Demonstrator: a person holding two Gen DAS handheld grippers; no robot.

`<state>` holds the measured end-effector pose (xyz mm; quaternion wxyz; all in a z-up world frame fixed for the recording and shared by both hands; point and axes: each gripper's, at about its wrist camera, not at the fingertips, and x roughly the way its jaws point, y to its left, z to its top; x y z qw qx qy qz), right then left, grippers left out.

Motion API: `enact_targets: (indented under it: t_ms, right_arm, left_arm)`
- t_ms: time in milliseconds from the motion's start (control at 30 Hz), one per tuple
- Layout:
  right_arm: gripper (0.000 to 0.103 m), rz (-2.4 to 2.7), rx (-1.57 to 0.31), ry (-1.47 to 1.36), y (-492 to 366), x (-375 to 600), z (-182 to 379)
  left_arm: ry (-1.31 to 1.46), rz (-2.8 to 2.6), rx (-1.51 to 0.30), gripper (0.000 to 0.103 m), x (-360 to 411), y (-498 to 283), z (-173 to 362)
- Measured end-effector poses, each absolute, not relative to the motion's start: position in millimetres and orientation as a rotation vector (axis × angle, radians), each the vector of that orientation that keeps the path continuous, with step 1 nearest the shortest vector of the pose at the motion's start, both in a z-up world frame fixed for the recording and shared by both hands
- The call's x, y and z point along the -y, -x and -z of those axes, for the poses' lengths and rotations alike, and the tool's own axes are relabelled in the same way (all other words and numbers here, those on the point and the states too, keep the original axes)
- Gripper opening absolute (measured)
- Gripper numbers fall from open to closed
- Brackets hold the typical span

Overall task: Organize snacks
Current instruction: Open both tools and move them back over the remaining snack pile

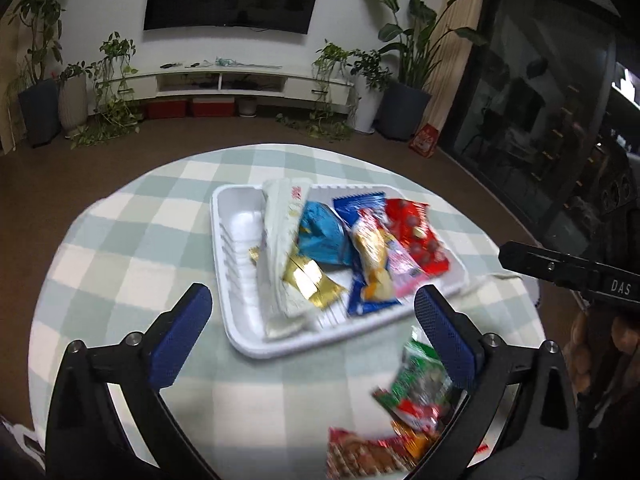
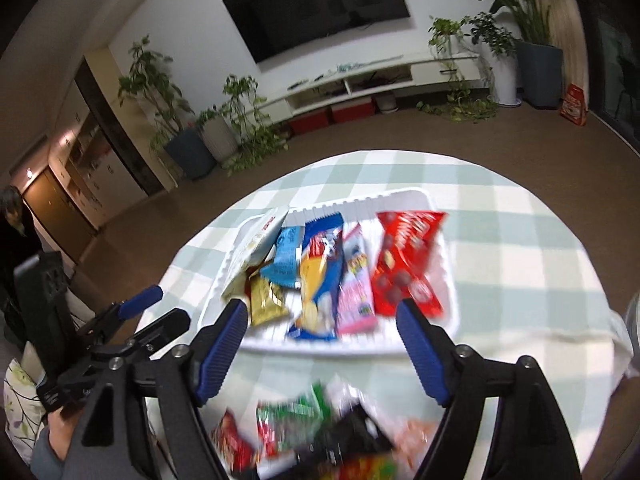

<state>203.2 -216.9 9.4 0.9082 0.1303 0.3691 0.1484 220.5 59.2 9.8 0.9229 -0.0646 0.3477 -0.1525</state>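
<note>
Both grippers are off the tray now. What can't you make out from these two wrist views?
- Loose snack pile: right wrist view, motion blur; count and labels unreadable.
- Same pile, left wrist view: cut by the bottom edge, partly behind the left gripper.
- White tray floor: covered by packets.

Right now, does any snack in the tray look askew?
Yes. The long white packet leans over the white tray's far rim and covers the gold packet, while the others lie flat inside.
</note>
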Motion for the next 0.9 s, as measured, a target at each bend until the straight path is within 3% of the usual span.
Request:
enact_targets:
  t_ms: [400, 500, 600, 700, 833, 900]
  right_arm:
    - [0.079, -0.239, -0.731, -0.335, -93.2, 238.8, 33.2]
    - [0.072, -0.224, -0.757, -0.249, -89.0, 228.1, 42.0]
    - [0.071, -0.216, -0.724, -0.247, -85.4, 234.7, 42.3]
    - [0.071, -0.208, -0.730, -0.255, -85.8, 238.3, 44.5]
    - [0.071, -0.208, -0.725, -0.251, -85.5, 238.8, 44.0]
    - [0.070, -0.210, -0.734, -0.245, -86.6, 237.7, 45.5]
  left_arm:
    - [-0.114, 0.453, -0.771, 0.103, 20.2, -124.4, 8.5]
    - [-0.168, 0.483, -0.776, 0.103, 41.3, -117.4, 10.2]
    - [-0.253, 0.494, -0.774, 0.103, 60.4, -117.6, 12.9]
    - [-0.301, 0.495, -0.812, 0.097, 72.8, -128.0, 20.0]
    - [-0.352, 0.492, -0.846, 0.076, 84.9, -140.7, 29.5]
    - [-0.384, 0.485, -0.867, 0.076, 91.0, -145.6, 35.5]
